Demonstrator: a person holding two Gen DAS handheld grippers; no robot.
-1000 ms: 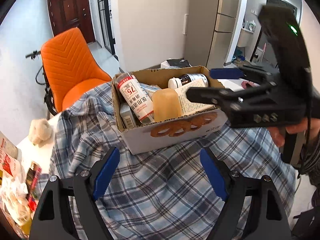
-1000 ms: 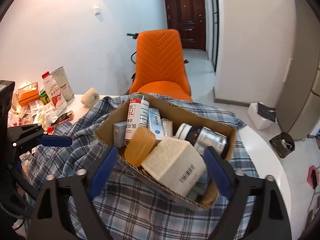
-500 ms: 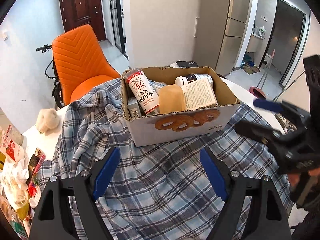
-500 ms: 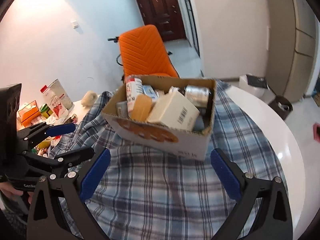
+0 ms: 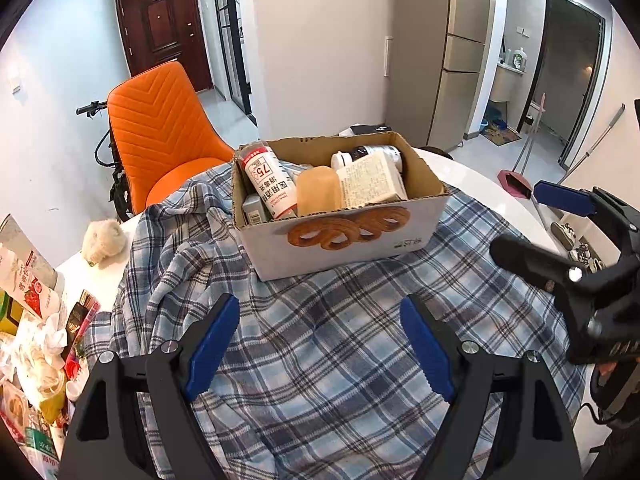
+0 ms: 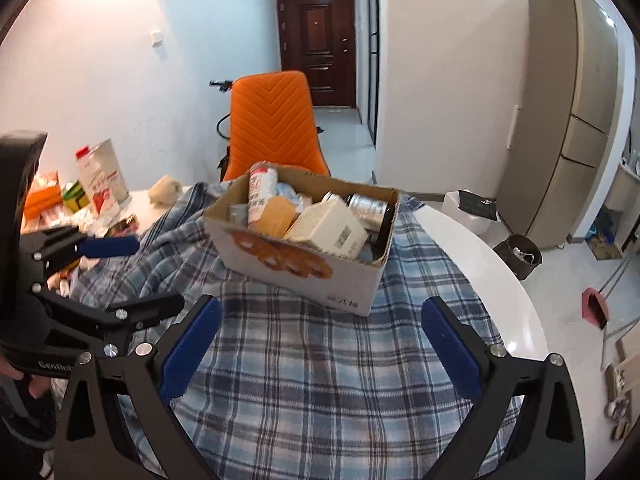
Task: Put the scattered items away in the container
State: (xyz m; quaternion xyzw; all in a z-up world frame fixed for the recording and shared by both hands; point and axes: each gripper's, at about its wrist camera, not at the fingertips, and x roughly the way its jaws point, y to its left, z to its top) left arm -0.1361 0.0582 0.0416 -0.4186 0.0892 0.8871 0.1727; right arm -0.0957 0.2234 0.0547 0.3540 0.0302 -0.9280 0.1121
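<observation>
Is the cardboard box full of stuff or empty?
Full. The cardboard box is packed with a spray bottle, an amber soap bar, a cream carton and a jar.

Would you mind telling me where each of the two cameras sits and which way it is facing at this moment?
Left wrist view: sits on the left gripper, looking forward over the plaid cloth at the cardboard box; its own open blue-padded fingers show below, the right gripper at the right edge.
Right wrist view: sits on the right gripper, facing the same box from its other corner; its open fingers show below, the left gripper and a hand at left.
Shared: box, cloth, orange chair, brown door.
</observation>
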